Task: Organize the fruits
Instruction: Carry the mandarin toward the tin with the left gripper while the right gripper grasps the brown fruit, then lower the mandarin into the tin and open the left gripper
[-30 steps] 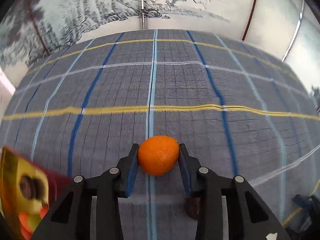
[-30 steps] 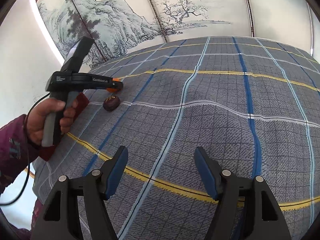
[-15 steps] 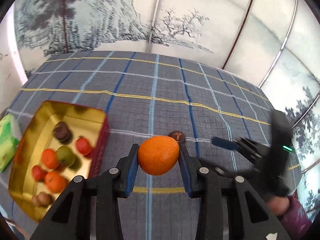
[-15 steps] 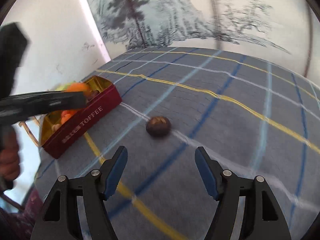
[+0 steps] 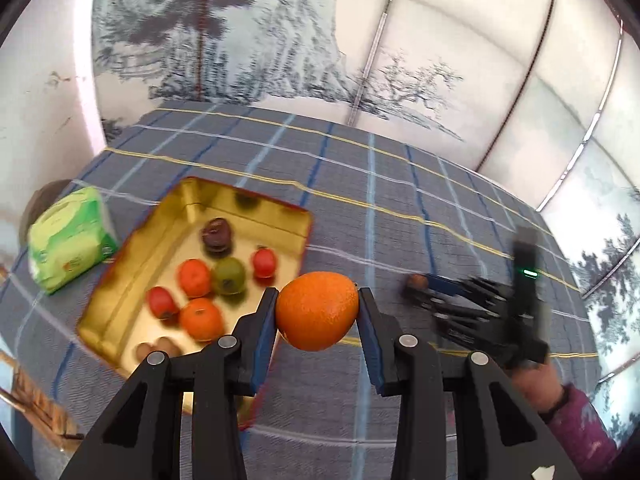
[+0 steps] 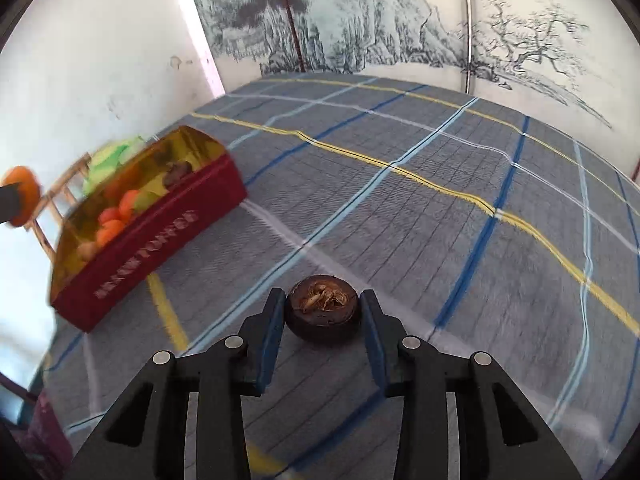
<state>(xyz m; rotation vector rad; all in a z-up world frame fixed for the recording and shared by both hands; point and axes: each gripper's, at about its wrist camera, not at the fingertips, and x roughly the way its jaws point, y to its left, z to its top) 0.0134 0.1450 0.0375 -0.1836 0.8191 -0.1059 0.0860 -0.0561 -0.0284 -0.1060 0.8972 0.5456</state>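
My left gripper (image 5: 318, 314) is shut on an orange (image 5: 316, 308) and holds it in the air by the near right edge of a gold-lined red tin (image 5: 248, 216). Several small fruits lie in the tin. A dark brown round fruit (image 6: 322, 314) rests on the checked cloth between the pads of my right gripper (image 6: 322, 320), whose jaws are closing, both pads at its sides. In the left wrist view the right gripper (image 5: 420, 284) is blurred at the right, around that fruit (image 5: 416, 279). The right wrist view shows the tin (image 6: 152, 252) to the left, with the orange (image 6: 22, 194) beyond it.
A green packet (image 5: 68, 240) lies left of the tin near the table's edge. A wooden chair (image 6: 56, 196) stands beyond that edge. A person's hand and purple sleeve (image 5: 560, 412) hold the right gripper. The checked cloth (image 6: 440, 184) stretches away to a painted wall.
The left gripper carried the orange up and leftward until the tin came under it. The right gripper moved up to the dark fruit and its jaws narrowed around it.
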